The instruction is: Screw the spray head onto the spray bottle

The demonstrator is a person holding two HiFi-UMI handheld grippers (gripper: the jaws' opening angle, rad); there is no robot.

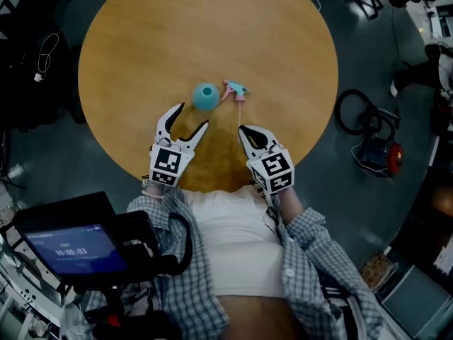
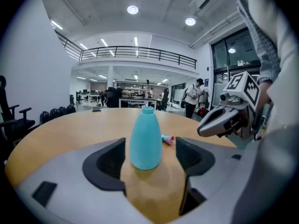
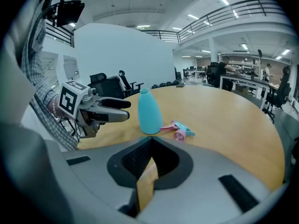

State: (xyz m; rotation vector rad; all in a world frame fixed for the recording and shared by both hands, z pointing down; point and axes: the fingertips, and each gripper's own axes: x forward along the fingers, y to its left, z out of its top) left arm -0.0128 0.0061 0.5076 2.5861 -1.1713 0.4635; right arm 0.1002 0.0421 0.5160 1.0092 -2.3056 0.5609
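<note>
- Spray head (image 1: 236,91): it is lying on its side on the round wooden table (image 1: 141,48), just to the right of the spray bottle (image 1: 206,96). It is not sitting on the bottle yet.
- The spray bottle is standing upright near the person's side of the table. Its open neck is pointing up, ready for the head to go on.
- The left gripper (image 1: 192,116) is hovering close to the bottle with its jaws wide apart and nothing between them. It is probably getting ready to hold the bottle steady.
- The right gripper (image 1: 242,129) is pointing toward the spray head, near it but not touching. Its jaws are pressing together on nothing, so it will likely need to open before picking the head up.
- The bottle is looking smooth and blue-green, fat at the bottom and thin at the top, with no cap.
- The head is looking small, part pink and part blue-green.
</note>
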